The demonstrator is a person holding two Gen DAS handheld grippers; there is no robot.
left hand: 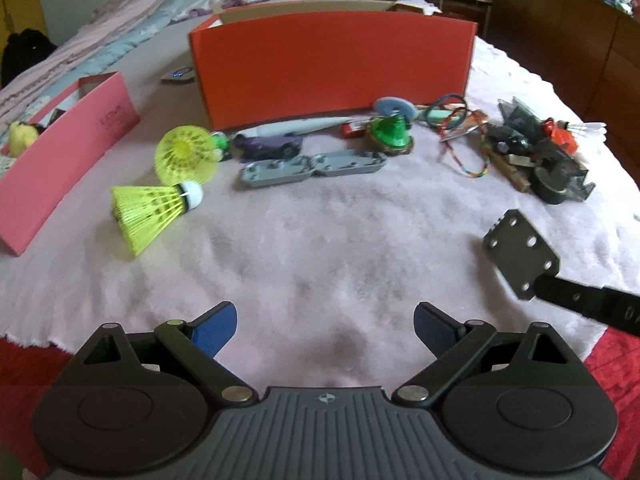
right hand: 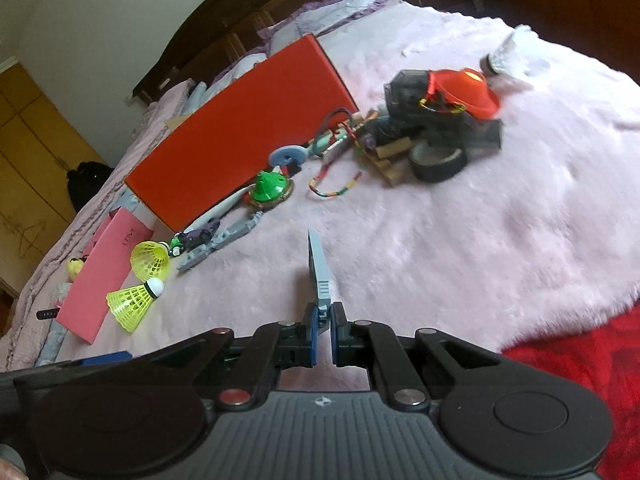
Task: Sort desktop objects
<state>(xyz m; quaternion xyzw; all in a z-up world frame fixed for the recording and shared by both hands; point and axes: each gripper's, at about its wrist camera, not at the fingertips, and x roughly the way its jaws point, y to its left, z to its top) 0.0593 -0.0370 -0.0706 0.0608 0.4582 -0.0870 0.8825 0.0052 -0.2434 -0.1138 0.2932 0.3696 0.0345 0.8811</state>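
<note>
My left gripper (left hand: 325,326) is open and empty, low over the pale pink furry cloth (left hand: 320,248). My right gripper (right hand: 325,334) is shut on a flat grey plate with holes (right hand: 319,276), held edge-on above the cloth; the plate also shows at the right of the left wrist view (left hand: 520,254). Two yellow shuttlecocks (left hand: 156,210) (left hand: 186,154) lie at left. A grey hinged part (left hand: 312,166), a purple toy car (left hand: 268,146), a green spinning top (left hand: 390,132) and a coloured cord (left hand: 468,152) lie before the orange box (left hand: 332,64).
A pink box (left hand: 60,160) stands at left. A heap of dark parts, a tape roll, wooden sticks and a red piece (left hand: 540,160) lies at right, with a white shuttlecock (right hand: 512,54) behind. Red fabric (right hand: 580,360) borders the cloth's near edge.
</note>
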